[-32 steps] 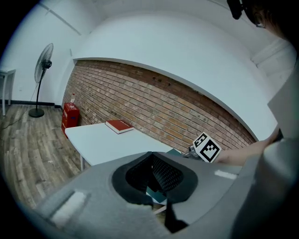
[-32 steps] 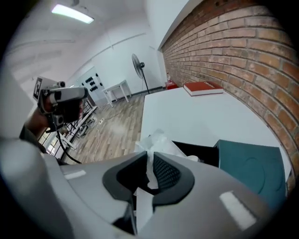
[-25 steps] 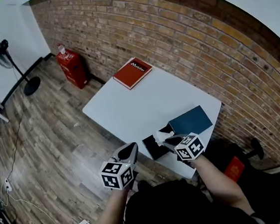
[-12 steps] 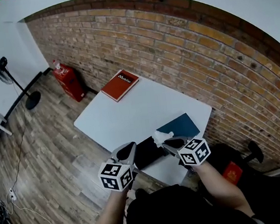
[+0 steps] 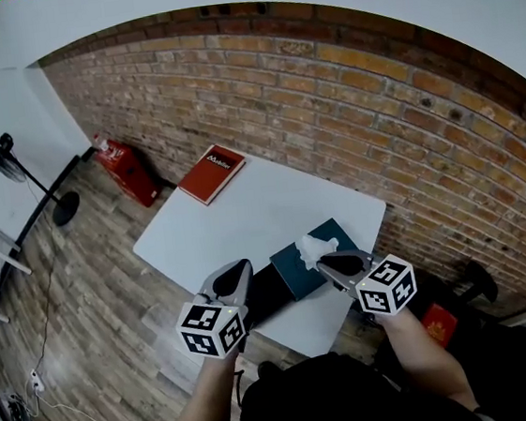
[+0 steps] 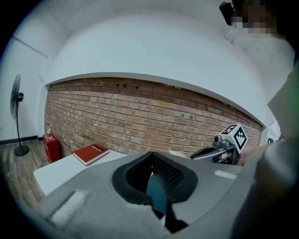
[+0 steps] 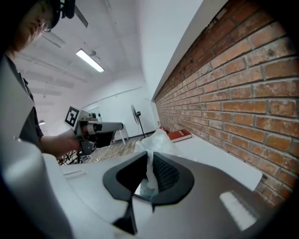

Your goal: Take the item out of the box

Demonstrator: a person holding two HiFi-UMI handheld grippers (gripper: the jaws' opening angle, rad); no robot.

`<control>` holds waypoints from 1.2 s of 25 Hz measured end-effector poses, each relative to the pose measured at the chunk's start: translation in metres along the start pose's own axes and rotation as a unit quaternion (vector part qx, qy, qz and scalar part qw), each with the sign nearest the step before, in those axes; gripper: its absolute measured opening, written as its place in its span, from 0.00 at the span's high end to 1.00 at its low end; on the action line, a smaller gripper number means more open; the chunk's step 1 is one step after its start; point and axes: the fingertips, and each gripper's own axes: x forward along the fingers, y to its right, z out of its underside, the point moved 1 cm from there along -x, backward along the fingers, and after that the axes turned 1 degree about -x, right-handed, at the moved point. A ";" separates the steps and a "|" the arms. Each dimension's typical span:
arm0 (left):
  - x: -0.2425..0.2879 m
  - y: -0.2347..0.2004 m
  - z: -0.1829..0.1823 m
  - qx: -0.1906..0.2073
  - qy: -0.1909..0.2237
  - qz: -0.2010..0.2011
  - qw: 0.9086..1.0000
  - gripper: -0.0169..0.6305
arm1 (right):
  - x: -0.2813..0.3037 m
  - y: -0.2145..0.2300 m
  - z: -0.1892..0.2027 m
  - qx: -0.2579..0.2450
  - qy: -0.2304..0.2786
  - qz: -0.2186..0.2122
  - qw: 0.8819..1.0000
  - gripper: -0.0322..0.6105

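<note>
Wrapped item now up over teal lid, clamped in right gripper; left gripper seemingly closed; red book title illegible.

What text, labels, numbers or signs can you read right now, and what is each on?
No text is legible in any view.
Red book: white wordmark on the cover, too blurred to read.
Cubes on the left tool and right tool: black-and-white square marker patterns, no letters.
Teal lid: no print visible.
White wrapped item pinched in the right tool: no print visible.
</note>
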 end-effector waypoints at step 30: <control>-0.001 -0.004 -0.022 0.032 0.022 -0.007 0.999 0.97 | -0.068 -0.007 -0.027 -0.001 0.118 0.022 0.993 0.91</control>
